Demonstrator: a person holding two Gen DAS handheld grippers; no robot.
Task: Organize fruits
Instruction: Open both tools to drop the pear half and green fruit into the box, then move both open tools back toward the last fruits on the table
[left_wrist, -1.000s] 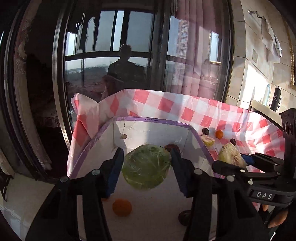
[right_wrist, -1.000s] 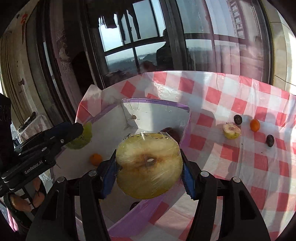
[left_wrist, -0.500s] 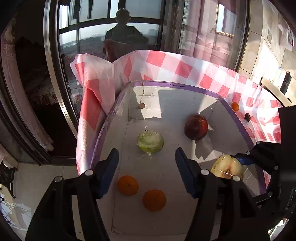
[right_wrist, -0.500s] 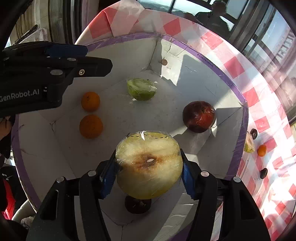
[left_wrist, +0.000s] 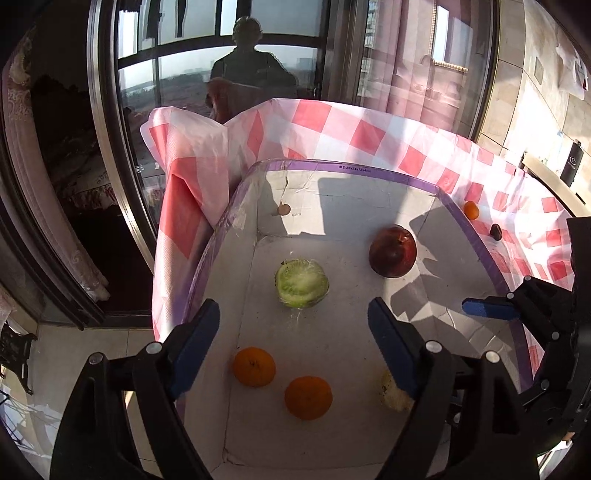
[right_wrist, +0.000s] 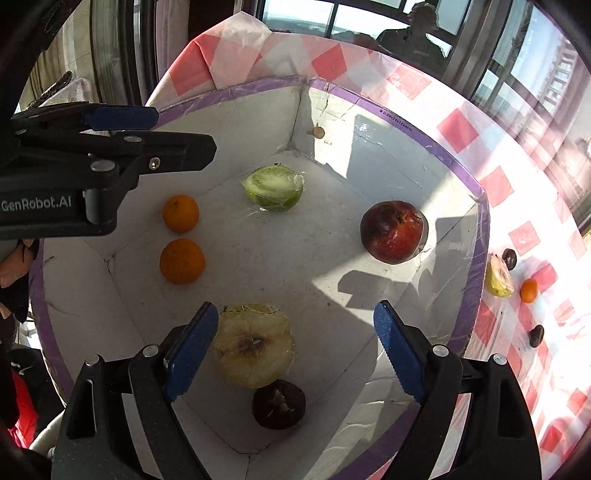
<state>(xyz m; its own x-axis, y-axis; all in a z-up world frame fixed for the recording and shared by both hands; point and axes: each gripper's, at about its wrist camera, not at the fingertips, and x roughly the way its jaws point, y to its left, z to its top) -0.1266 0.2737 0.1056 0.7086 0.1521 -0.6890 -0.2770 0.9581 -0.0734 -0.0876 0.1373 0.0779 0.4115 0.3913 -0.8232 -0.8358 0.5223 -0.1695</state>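
The wrapped yellow apple half (right_wrist: 254, 345) has dropped from the right gripper (right_wrist: 291, 350) into the box (right_wrist: 476, 236), lying by its left jaw. Both grippers stand spread and empty; the left gripper (left_wrist: 293, 341) hangs short of the green half (left_wrist: 301, 282). Next, I'd guess, the small fruit (right_wrist: 498, 275) outside on the counter (right_wrist: 535, 332).

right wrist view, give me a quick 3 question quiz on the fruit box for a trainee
1. True or false: the right hand-held gripper is shut on the wrapped yellow apple half.
2. How many oranges lie inside the white box?
3. Multiple choice: which fruit lies outside the box, on the checked cloth? A) red apple B) green half C) small orange fruit

Key: 1 false, its jaws stand open and the half lies on the box floor. 2 two. 3 C.
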